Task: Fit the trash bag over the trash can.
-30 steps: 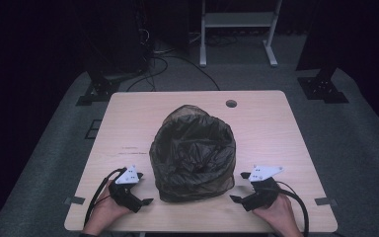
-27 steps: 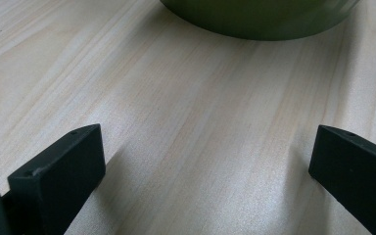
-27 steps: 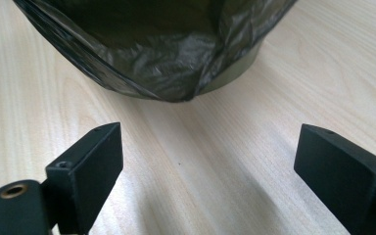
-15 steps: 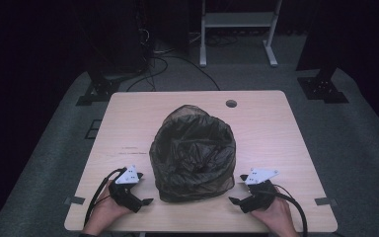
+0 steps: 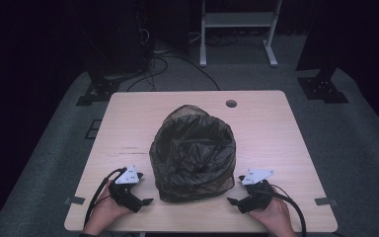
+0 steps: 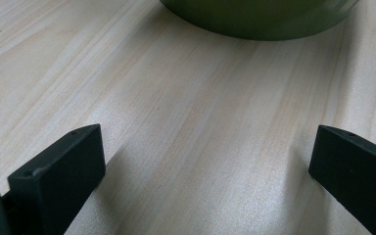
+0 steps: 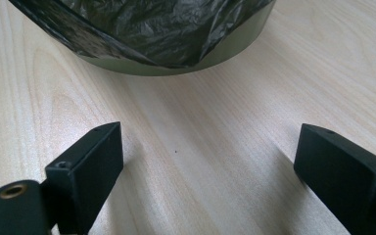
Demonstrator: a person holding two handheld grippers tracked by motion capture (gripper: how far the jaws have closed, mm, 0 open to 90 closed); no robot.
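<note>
1. The wooden table (image 5: 276,128) stretched away beneath both claws, its pale grain running under the jaws in each gripper view.
2. The green bin (image 5: 192,153) stood on it between the two claws, ahead of each and slightly inward, lined with a crumpled black bag (image 5: 193,148) whose edge hung down over the outside.
3. From the right gripper view, the bin's base (image 7: 215,56) sat just beyond the jaws, with the bag's hem (image 7: 152,29) draped over its wall and stopping short of the tabletop.
4. From the left gripper view, the bin's bare green wall (image 6: 259,19) rose a little beyond the jaws, with open wood in between.
5. The left gripper (image 5: 145,201), held in a hand at the near edge, had its jaws spread wide, pinching nothing and touching neither bin nor bag.
6. The right gripper (image 5: 233,201), on the bin's other side, was spread just as wide and held nothing; bare table showed between its jaws, which pointed toward the bin's foot.
</note>
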